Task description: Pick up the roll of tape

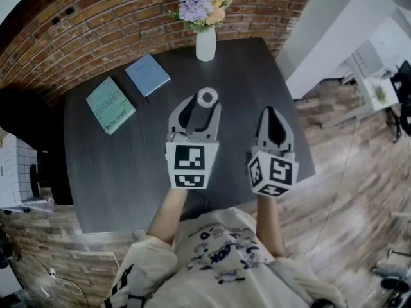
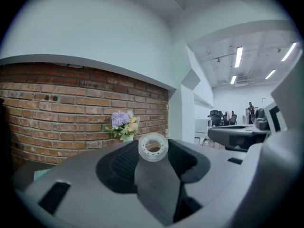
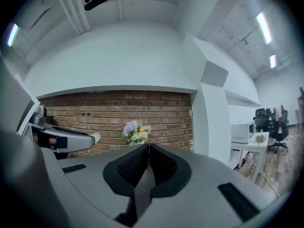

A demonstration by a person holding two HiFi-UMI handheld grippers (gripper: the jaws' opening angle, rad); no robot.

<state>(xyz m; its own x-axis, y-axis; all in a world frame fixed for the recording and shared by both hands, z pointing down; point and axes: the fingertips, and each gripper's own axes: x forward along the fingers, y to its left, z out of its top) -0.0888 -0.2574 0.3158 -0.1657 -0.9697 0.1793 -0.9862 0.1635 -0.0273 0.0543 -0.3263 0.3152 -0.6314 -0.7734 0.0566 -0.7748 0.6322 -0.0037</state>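
Observation:
The roll of tape (image 1: 207, 97), a pale translucent ring, sits between the fingertips of my left gripper (image 1: 205, 102) over the far middle of the dark table (image 1: 122, 172). In the left gripper view the roll of tape (image 2: 153, 147) faces the camera with its hole showing. The two pads press on its sides at the tips of the left gripper (image 2: 153, 151). My right gripper (image 1: 273, 111) hovers to the right over the table's edge. In the right gripper view the right gripper (image 3: 148, 147) has its pads meeting, with nothing between them.
A white vase of flowers (image 1: 205, 42) stands at the table's far edge, just beyond the tape. A blue book (image 1: 148, 74) and a teal book (image 1: 110, 105) lie at the far left. A brick wall (image 1: 96, 18) runs behind the table, and a black chair (image 1: 26, 117) stands at the left.

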